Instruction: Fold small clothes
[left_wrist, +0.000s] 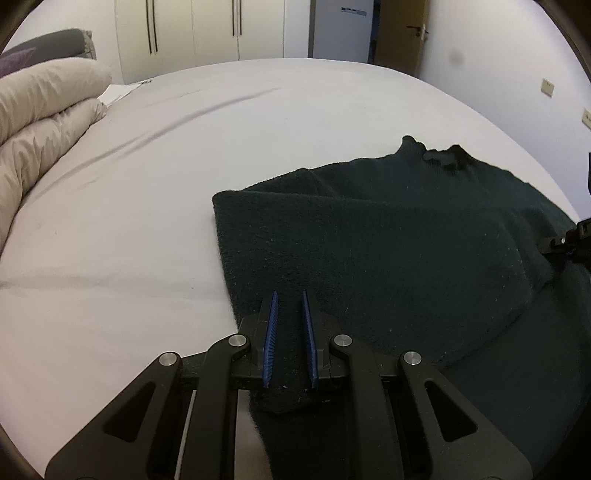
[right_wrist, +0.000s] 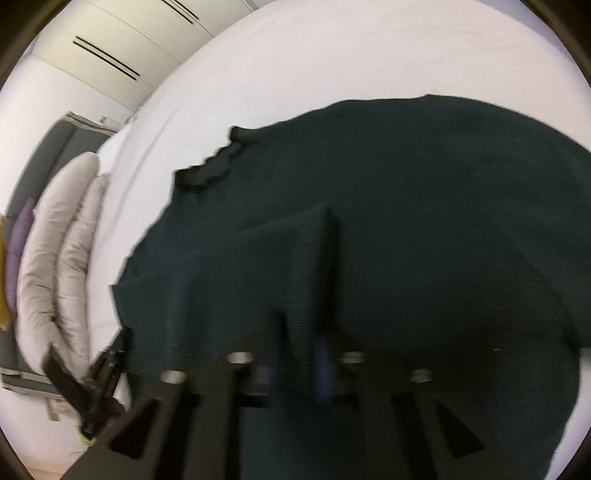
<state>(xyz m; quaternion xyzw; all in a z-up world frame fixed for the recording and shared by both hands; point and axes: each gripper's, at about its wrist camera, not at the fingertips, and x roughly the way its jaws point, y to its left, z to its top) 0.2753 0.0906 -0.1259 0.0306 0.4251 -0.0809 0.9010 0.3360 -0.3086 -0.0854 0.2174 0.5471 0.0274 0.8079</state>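
Dark green sweater (left_wrist: 388, 251) spread on white bed (left_wrist: 184, 166), partly folded. Left hand-held gripper (left_wrist: 290, 295) clamped on sweater's near edge. Right hand-held gripper (right_wrist: 299, 321) pinching a raised fold of sweater; view blurred. Beige duvet (left_wrist: 44, 118) at far left.

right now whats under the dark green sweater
The dark green sweater lies on the white bed sheet, which shows all around it. A folded part rests on its own body. Whatever else lies beneath is covered.

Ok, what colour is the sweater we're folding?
Very dark green, almost black, plain knit with no pattern. The sweater shows best in the left wrist view, against the white bed sheet.
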